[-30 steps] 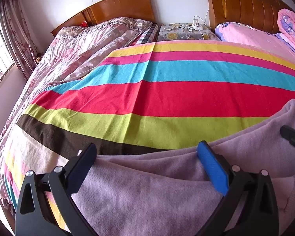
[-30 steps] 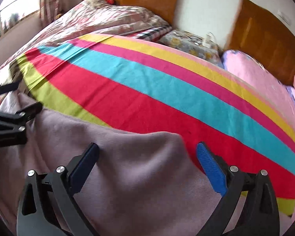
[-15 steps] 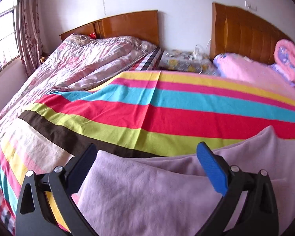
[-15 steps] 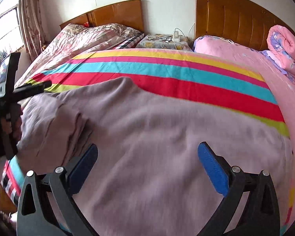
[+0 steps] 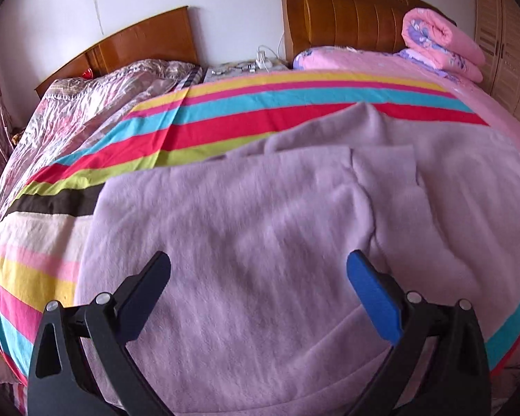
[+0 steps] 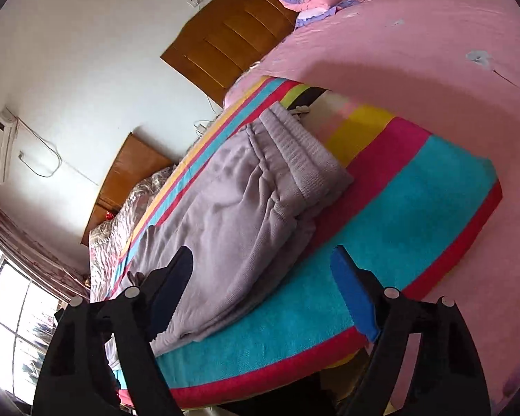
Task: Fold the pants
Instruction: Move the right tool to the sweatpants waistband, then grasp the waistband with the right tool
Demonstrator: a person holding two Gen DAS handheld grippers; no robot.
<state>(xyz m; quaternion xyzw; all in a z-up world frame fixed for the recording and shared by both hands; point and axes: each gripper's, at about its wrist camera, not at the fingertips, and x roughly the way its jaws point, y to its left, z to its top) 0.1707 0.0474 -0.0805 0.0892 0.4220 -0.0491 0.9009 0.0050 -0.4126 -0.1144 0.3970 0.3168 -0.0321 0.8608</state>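
Your left gripper (image 5: 258,279) hovers spread and empty over the lilac sweatpants (image 5: 260,225) while your right gripper's (image 6: 261,277) empty jaws are closing beside the waistband (image 6: 294,152), apparently lining up the next fold.

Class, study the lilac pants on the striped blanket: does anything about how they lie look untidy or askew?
Yes. The pants lie unevenly: in the left wrist view one layer's corner overlaps crookedly, with edges unaligned. Nothing looks spilled or damaged on the striped blanket.

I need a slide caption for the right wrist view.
Right gripper, jaws closing on nothing, beside lilac pants on striped blanket.
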